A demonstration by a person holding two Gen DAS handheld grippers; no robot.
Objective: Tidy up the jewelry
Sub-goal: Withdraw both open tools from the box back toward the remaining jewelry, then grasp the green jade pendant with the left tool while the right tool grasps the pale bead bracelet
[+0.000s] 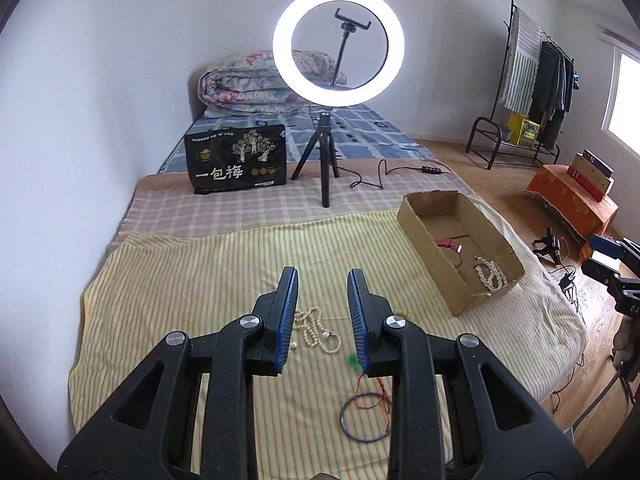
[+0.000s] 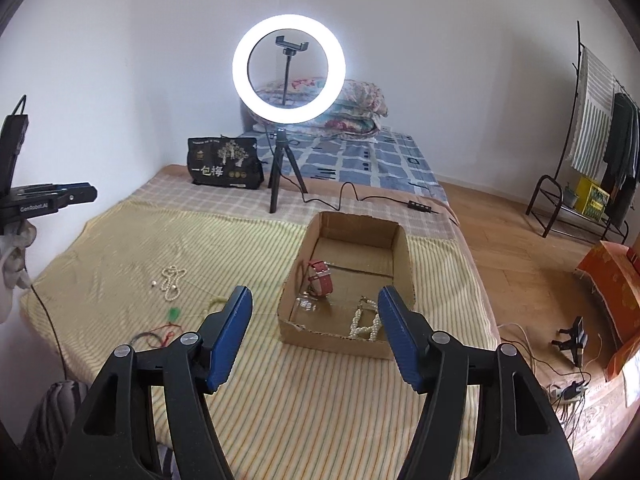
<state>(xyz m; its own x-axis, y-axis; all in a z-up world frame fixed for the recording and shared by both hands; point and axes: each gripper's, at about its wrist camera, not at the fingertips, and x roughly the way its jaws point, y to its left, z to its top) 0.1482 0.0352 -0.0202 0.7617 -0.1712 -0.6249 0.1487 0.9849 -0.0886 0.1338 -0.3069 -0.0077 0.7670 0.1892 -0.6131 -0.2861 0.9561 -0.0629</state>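
Observation:
A cardboard box (image 1: 434,258) (image 2: 402,256) sits on the yellow striped cloth; it holds a pearl necklace (image 1: 490,274) (image 2: 366,324) and a red-strap watch (image 2: 320,278). On the cloth lie a second pearl necklace (image 1: 316,330) (image 2: 172,282), a green bead on a red cord (image 1: 354,359) (image 2: 173,314) and a dark cord ring (image 1: 366,418) (image 2: 146,338). My left gripper (image 1: 322,276) is open and empty above the loose pearls. My right gripper (image 2: 314,294) is wide open and empty over the box's near end.
A lit ring light on a tripod (image 1: 326,160) (image 2: 280,168) stands beyond the cloth, its cable (image 1: 384,176) trailing right. A black printed bag (image 1: 236,160) stands beside it. A folded quilt (image 1: 244,88) lies at the bed's head. A clothes rack (image 1: 532,92) and orange box (image 1: 572,200) stand on the floor right.

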